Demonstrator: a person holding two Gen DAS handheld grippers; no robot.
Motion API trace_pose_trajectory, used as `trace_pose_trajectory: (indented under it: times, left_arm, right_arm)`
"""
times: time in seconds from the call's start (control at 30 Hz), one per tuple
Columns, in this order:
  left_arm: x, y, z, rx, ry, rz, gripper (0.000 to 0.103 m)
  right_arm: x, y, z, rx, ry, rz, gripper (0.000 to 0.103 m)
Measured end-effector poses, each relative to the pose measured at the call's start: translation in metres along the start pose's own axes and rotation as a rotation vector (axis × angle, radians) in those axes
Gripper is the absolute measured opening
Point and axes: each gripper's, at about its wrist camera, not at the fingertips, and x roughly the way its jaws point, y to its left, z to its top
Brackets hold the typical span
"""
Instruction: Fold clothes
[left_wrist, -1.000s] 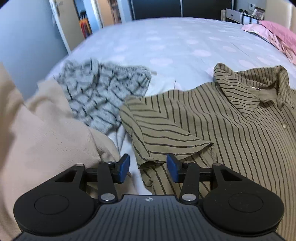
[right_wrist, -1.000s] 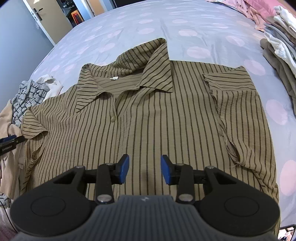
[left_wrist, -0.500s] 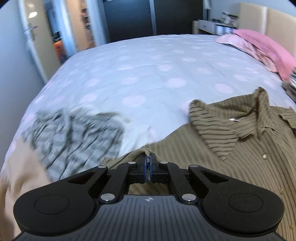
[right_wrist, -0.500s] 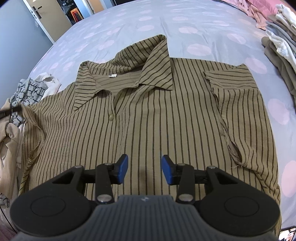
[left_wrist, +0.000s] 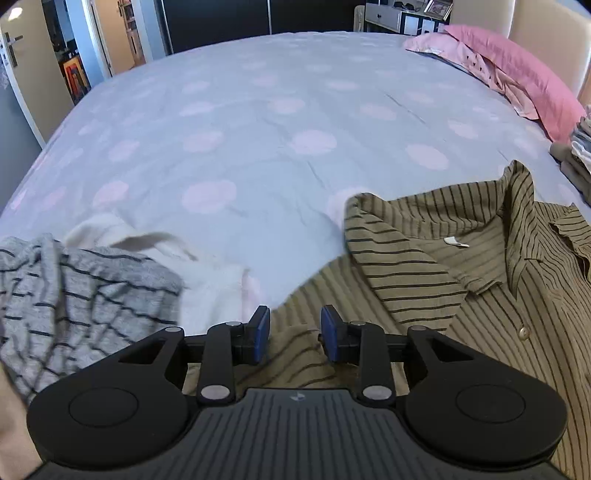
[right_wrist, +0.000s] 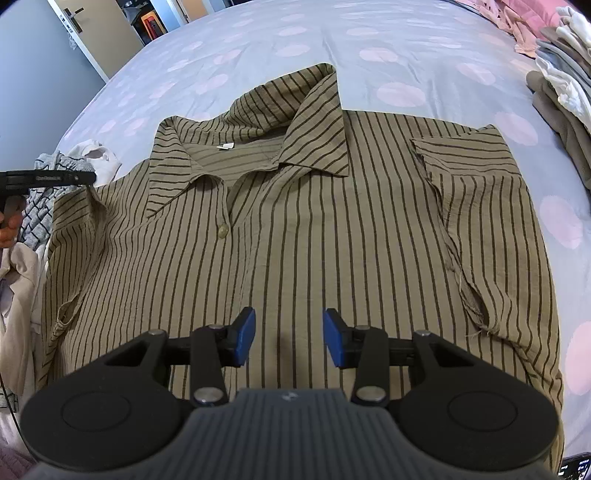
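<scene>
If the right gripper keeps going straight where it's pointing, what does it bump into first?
Most likely the striped shirt. The right gripper points down at its front panel, open jaws over the cloth, nothing between. How far above it hangs is hard to tell.

A home bedroom: a polka-dot bed (left_wrist: 258, 147), pink pillows (left_wrist: 517, 74) at two o'clock (headboard behind), doors at ten.

The shirt (right_wrist: 314, 229) lies spread on the bed (right_wrist: 369, 33), collar (right_wrist: 258, 122) at the far side. A heap of clothes (left_wrist: 74, 291) lies left of it, a folded stack (right_wrist: 561, 85) at the right.
</scene>
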Motion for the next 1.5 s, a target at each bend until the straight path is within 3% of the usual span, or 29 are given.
trace_pose_trajectory:
  times: [0.07, 0.27, 0.5, 0.6, 0.67, 0.73, 0.8, 1.2, 1.5]
  left_arm:
    - [-0.008, 0.012, -0.001, -0.001, -0.004, 0.020, 0.028]
    - [-0.022, 0.062, -0.020, -0.133, 0.004, 0.076, 0.028]
    - [0.008, 0.081, -0.037, -0.280, 0.043, 0.025, 0.028]
    - [0.029, 0.083, -0.040, -0.315, 0.084, 0.045, 0.028]
    - [0.034, 0.081, -0.039, -0.313, 0.079, 0.070, 0.020]
    - [0.039, 0.079, -0.038, -0.310, 0.074, 0.093, 0.003]
    - [0.033, 0.075, -0.032, -0.281, 0.031, 0.096, 0.001]
    - [0.019, 0.065, 0.002, -0.255, -0.048, 0.245, 0.002]
    - [-0.053, 0.030, -0.031, -0.130, -0.094, 0.143, 0.013]
  right_arm:
    - [0.001, 0.000, 0.000, 0.003, 0.006, 0.001, 0.044]
    - [0.006, -0.001, 0.001, 0.009, 0.024, 0.007, 0.044]
    - [0.011, 0.002, 0.000, 0.018, 0.040, 0.011, 0.044]
    - [0.011, 0.003, -0.001, 0.011, 0.041, 0.008, 0.045]
    - [0.010, 0.003, -0.001, 0.008, 0.038, 0.006, 0.045]
    - [0.008, 0.003, 0.000, 0.006, 0.030, 0.005, 0.045]
    - [0.007, 0.003, 0.001, 0.006, 0.026, 0.006, 0.045]
    - [0.005, 0.004, 0.003, 0.004, 0.018, -0.005, 0.045]
    - [-0.013, 0.005, -0.002, -0.004, -0.028, -0.033, 0.046]
